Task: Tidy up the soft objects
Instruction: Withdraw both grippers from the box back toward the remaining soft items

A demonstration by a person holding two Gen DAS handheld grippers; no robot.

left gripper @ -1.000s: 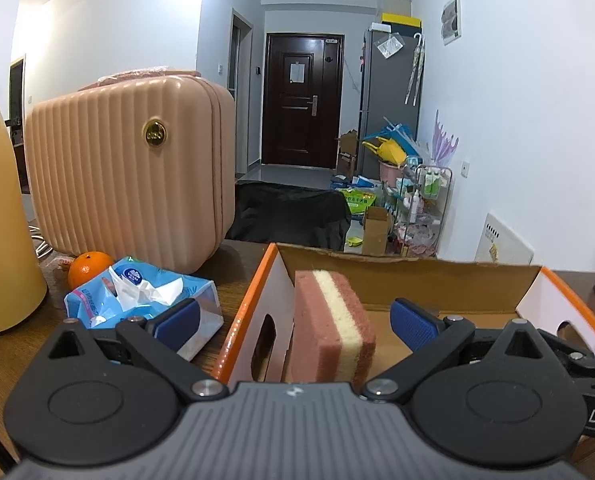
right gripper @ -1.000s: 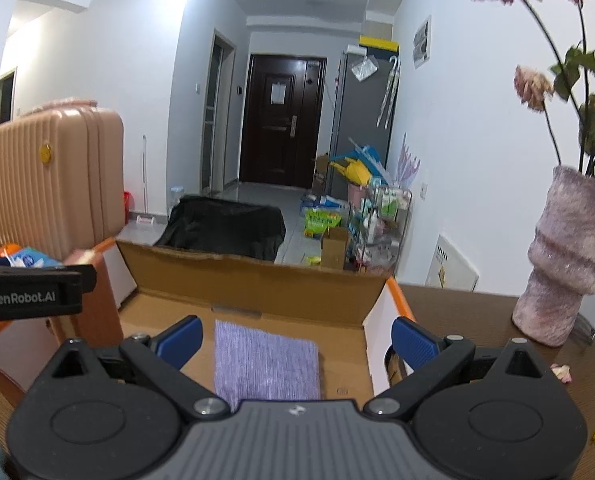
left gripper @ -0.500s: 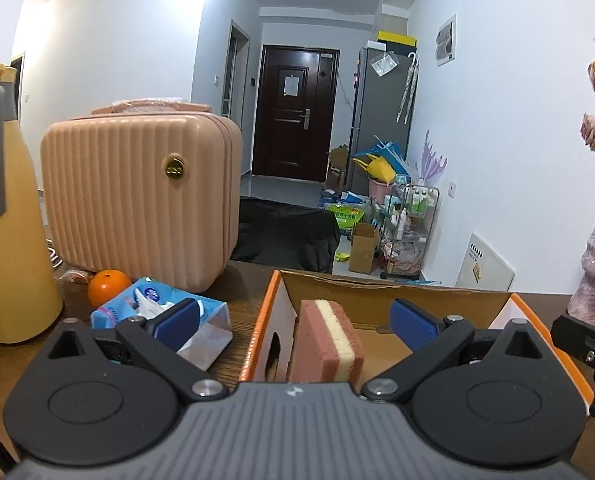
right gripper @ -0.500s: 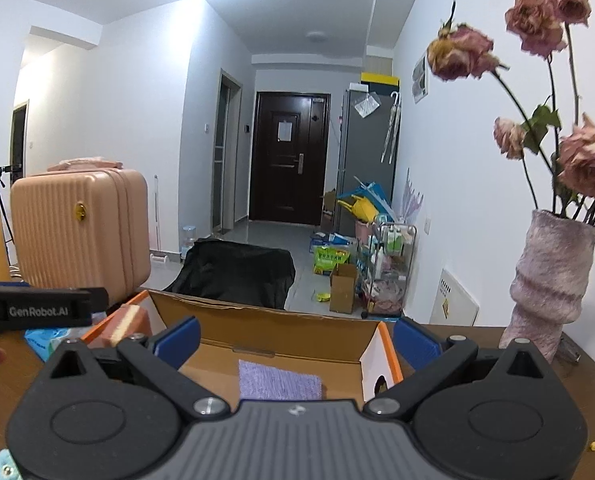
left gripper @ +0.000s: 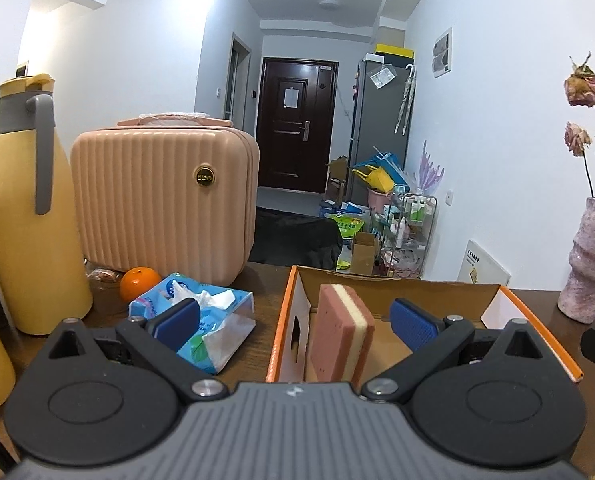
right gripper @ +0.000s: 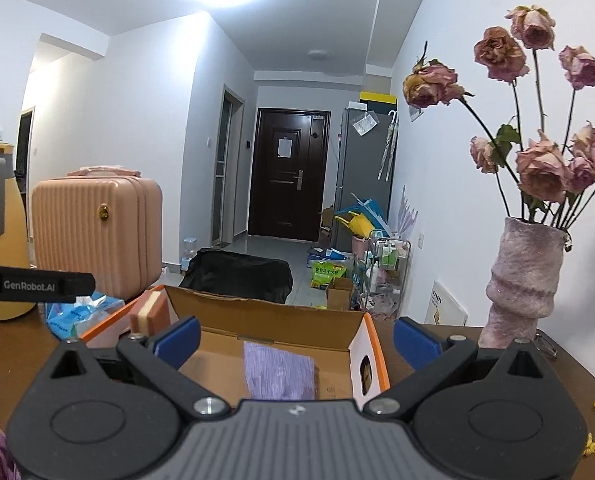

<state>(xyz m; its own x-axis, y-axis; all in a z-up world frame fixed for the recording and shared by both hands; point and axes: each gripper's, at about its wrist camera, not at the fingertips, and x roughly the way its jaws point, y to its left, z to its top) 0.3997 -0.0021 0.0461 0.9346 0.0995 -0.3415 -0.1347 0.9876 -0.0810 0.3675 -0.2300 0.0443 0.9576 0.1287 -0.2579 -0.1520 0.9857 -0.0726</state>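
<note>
A cardboard box with orange edges sits on the brown table. A pink and cream sponge stands on edge inside it by the left wall. A purple cloth lies flat on the floor of the box. My left gripper is open and empty, held back from the box's near left side. My right gripper is also open and empty, in front of the box's right half. The sponge shows in the right wrist view too, with the left gripper's body beside it.
A blue tissue pack and an orange lie left of the box, before a pink ribbed case. A tall yellow jug stands far left. A pink vase of dried roses stands at the right.
Both grippers have drawn back and risen from the box, which now looks smaller and lower in both views. The sponge and cloth stay in place.
</note>
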